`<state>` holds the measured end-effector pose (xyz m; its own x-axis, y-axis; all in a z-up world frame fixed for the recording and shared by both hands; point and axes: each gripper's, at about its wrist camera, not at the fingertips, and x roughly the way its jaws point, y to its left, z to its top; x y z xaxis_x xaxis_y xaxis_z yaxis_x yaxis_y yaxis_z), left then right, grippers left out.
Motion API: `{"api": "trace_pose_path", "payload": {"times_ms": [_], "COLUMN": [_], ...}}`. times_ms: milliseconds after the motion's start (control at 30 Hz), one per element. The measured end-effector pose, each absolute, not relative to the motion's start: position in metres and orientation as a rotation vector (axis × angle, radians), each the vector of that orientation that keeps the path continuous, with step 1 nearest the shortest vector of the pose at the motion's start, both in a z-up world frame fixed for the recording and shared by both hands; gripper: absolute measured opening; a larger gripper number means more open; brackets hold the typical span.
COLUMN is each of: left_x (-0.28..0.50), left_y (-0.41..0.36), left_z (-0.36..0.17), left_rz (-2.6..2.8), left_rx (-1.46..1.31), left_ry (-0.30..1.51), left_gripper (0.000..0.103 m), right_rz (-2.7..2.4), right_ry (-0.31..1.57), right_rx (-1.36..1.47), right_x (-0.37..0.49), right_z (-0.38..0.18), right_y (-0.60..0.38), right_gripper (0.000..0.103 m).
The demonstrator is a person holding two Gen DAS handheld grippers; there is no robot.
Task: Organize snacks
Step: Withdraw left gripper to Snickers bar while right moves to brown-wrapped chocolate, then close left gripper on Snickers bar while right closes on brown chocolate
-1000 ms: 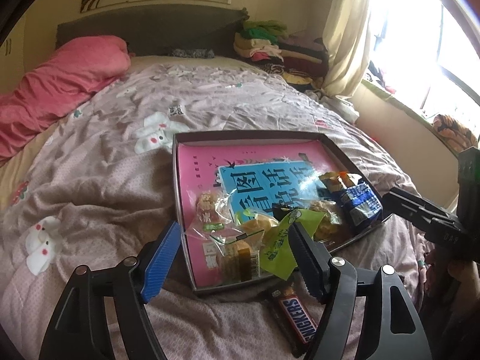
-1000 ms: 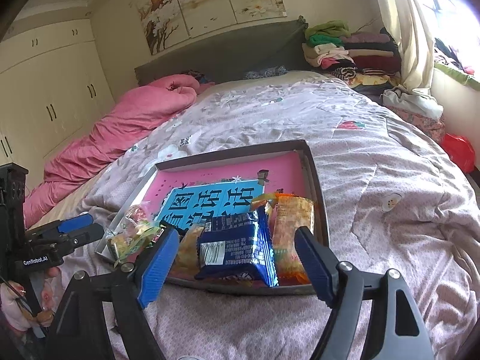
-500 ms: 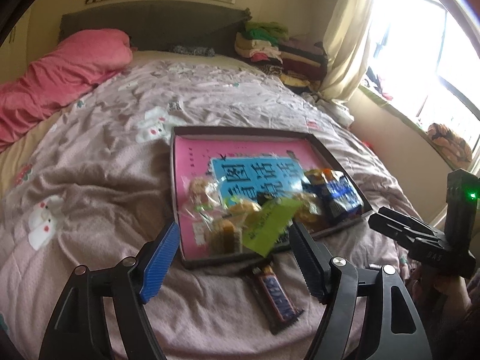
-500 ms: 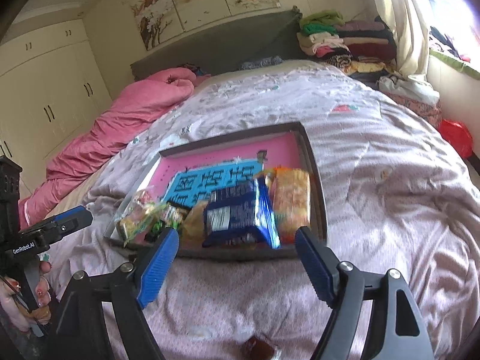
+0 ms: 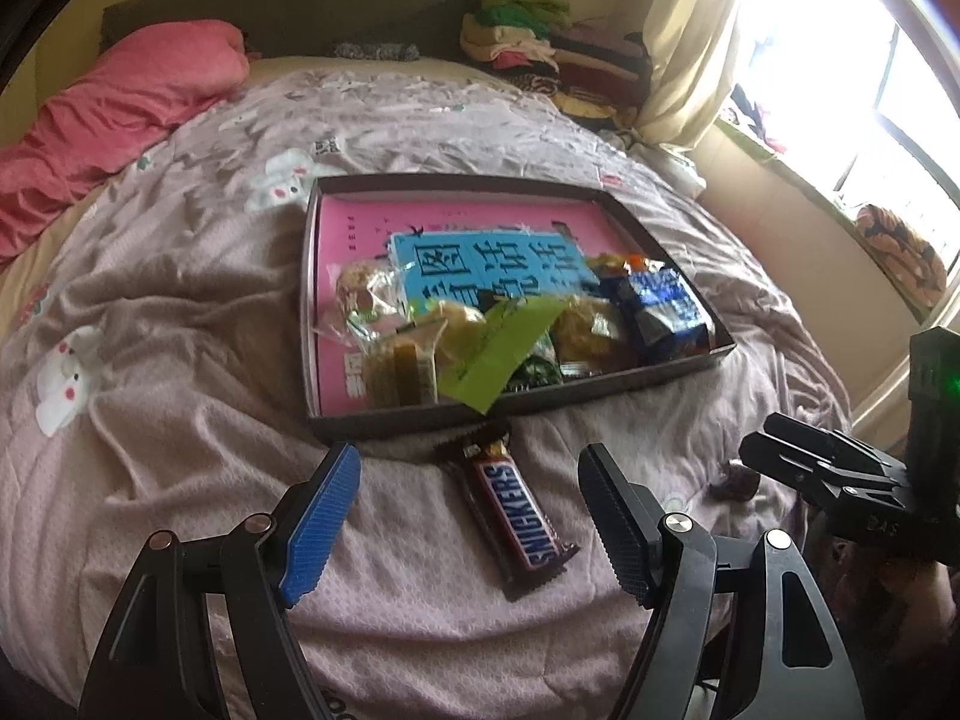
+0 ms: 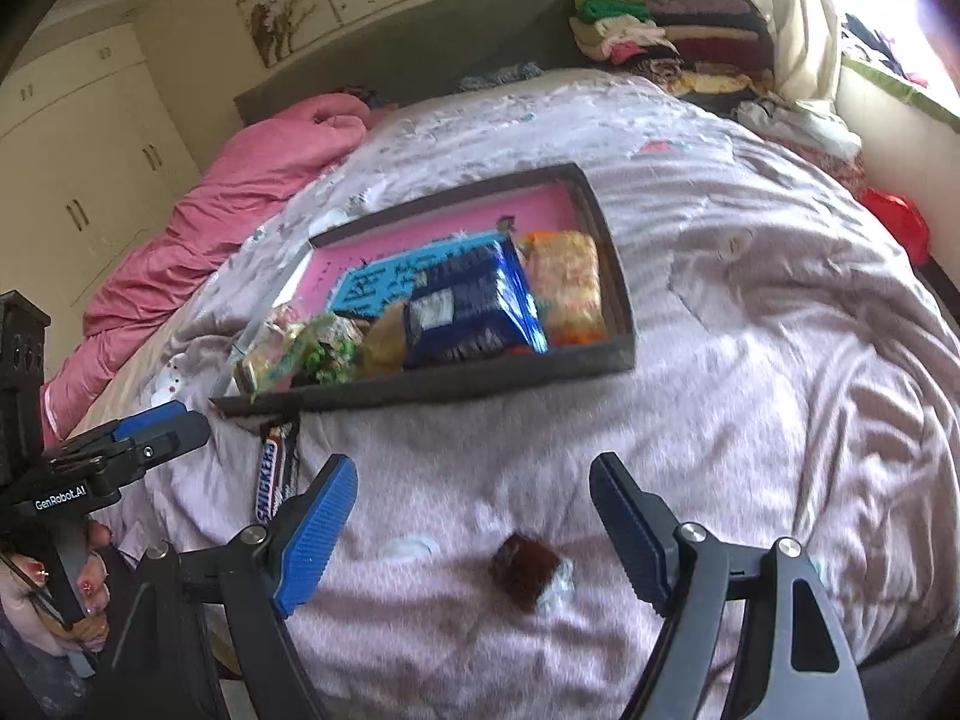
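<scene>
A shallow dark-grey cardboard box lid (image 5: 630, 381) with a pink and blue printed sheet on its floor lies on the bed (image 5: 180, 312), which is covered with a wrinkled pale-pink quilt printed with white rabbits. Wrapped snacks crowd the lid's near end: a shiny blue foil packet (image 6: 474, 306) towards the right side, an orange and yellow packet (image 6: 567, 285) against the right wall, a bright green wrapper (image 5: 504, 354) whose corner hangs over the near wall, and several clear-wrapped pastries (image 5: 402, 360) on the left. Outside the lid, a brown Snickers bar (image 5: 519, 513) lies flat on the quilt just in front of the near wall, its far end close under the green wrapper's corner. A small dark-brown sweet in a clear wrapper (image 6: 531, 570) lies on the quilt farther to the right, well apart from the lid. The left gripper (image 5: 468, 510), black with blue ribbed pads, stands wide open and holds nothing, the Snickers bar lying on the quilt in line with the gap between its jaws. The right gripper (image 6: 471, 534) is likewise spread wide and empty, with the small sweet on the quilt within the span of its jaws, nearer the right one. A pink duvet (image 5: 120, 102) is bunched at the bed's far left.
</scene>
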<state>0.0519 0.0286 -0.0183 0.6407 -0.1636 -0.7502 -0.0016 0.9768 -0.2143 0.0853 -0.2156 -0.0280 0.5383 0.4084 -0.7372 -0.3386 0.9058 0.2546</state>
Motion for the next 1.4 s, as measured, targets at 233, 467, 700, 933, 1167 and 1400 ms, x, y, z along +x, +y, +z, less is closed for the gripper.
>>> {"api": "trace_pose_path", "payload": {"times_ms": [233,467,700,933,1167,1400], "left_x": [0.053,0.056,0.060,0.064,0.067,0.069], "left_y": [0.018,0.010,0.003,0.004,0.003,-0.007], "left_z": [-0.031,-0.043,-0.053,-0.060,-0.065,-0.067], "left_rz": [-0.108,-0.134,-0.150,-0.153,-0.155,-0.169], "left_rx": [-0.194,-0.192,-0.180,-0.199,-0.197,-0.150], "left_ry": [0.914,0.958,0.984,0.988,1.001,1.010], "left_gripper": [0.077,0.077,0.077,0.077,0.052,0.039], "right_rz": [0.420,0.386,0.350,0.349,0.348,0.424], "right_ry": [0.981,1.010,1.058,1.064,1.075,1.009], "right_rx": [0.056,0.027,0.043,0.028,0.017,0.046], "right_x": [0.074,0.071,0.080,0.084,0.089,0.087], "right_z": [-0.040,-0.048,-0.059,-0.065,-0.068,-0.056], "right_y": [-0.214,-0.213,-0.218,-0.216,-0.215,-0.211], "right_gripper": [0.069,0.063,0.057,0.047,0.036,0.036]}}
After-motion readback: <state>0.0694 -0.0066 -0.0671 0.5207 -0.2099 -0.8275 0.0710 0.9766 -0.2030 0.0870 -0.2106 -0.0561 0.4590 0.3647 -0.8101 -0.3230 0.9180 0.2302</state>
